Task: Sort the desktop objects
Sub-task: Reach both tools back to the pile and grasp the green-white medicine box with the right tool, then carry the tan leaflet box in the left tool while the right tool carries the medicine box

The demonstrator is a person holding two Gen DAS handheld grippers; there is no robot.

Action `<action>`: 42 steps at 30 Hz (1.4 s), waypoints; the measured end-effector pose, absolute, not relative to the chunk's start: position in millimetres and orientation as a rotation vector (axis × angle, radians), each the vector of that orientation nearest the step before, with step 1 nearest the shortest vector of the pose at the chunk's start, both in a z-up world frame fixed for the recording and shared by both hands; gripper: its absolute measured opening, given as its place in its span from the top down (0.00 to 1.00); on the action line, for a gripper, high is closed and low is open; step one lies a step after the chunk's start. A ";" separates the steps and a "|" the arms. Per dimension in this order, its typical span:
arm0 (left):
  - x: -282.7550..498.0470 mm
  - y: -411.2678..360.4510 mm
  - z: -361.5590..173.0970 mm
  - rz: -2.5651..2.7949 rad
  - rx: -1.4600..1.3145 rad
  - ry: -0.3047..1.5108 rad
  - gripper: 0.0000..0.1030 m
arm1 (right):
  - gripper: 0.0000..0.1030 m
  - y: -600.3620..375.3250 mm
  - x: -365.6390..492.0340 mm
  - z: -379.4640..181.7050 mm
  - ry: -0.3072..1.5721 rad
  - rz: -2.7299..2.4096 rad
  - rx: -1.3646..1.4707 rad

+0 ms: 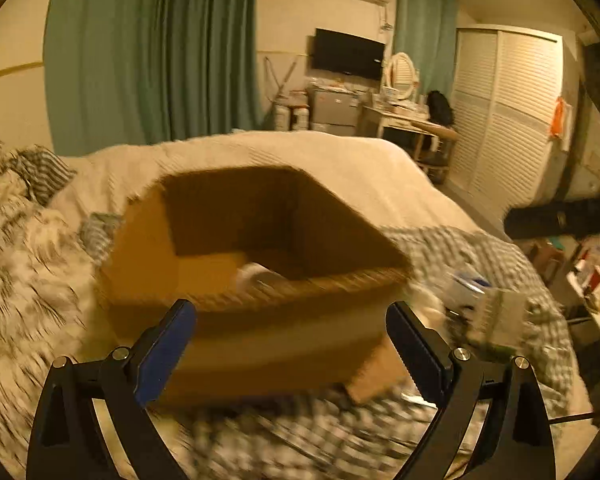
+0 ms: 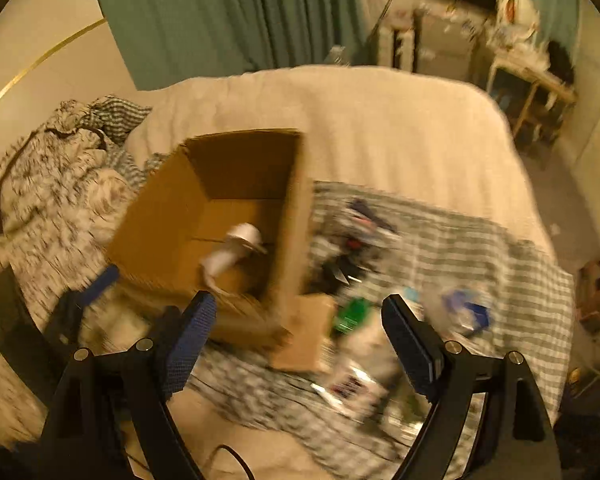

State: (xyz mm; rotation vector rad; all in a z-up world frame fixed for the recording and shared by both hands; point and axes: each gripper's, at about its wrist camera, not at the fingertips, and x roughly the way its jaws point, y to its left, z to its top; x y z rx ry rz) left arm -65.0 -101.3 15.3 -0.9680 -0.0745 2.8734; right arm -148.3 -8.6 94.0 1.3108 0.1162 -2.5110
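Cream bedding (image 1: 308,160) covers the bed that fills both views, with a green-and-white checked cloth (image 2: 480,248) spread over its near part and a mottled fuzzy blanket (image 1: 16,248) heaped at the left. On the checked cloth sits an open brown cardboard box (image 1: 236,280), the largest of the task's things; one loose flap (image 2: 304,332) lies flat beside its near corner. The left wrist view looks at the box low and nearly side-on, so its near wall hides most of the floor and only a pale scrap shows over the rim. The right wrist view looks down more steeply and shows the inside: a white, roughly cylindrical object (image 2: 236,250) lies on the box floor, too blurred to name. That view alone also shows the pile of unsorted items (image 2: 364,320) on the cloth just right of the box, including something green and something blue and white, all smeared by motion, and the left gripper's blue pad at the left edge. The left view alone shows a dark sleeve (image 1: 564,220) at its right edge. The left gripper (image 1: 292,344) has its jaws spread wide with nothing between them, the box wall beyond. The right gripper (image 2: 296,340) is likewise spread apart and empty, over the flap and the pile's edge.
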 end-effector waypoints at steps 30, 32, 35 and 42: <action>-141.0 -6.9 -154.8 2.822 -1.542 -0.400 0.06 | 0.02 102.8 -145.4 -87.0 0.779 -2.498 1.058; -138.5 -5.6 -154.8 2.814 -1.526 -0.396 0.16 | 0.02 103.1 -151.6 -93.5 0.768 -2.489 1.086; -132.9 0.3 -152.9 2.801 -1.516 -0.325 0.24 | 0.08 106.3 -155.9 -97.4 0.691 -2.471 1.148; -103.5 -2.2 -146.8 2.747 -1.525 -0.330 0.24 | 0.10 110.6 -139.7 -76.5 0.665 -2.519 1.188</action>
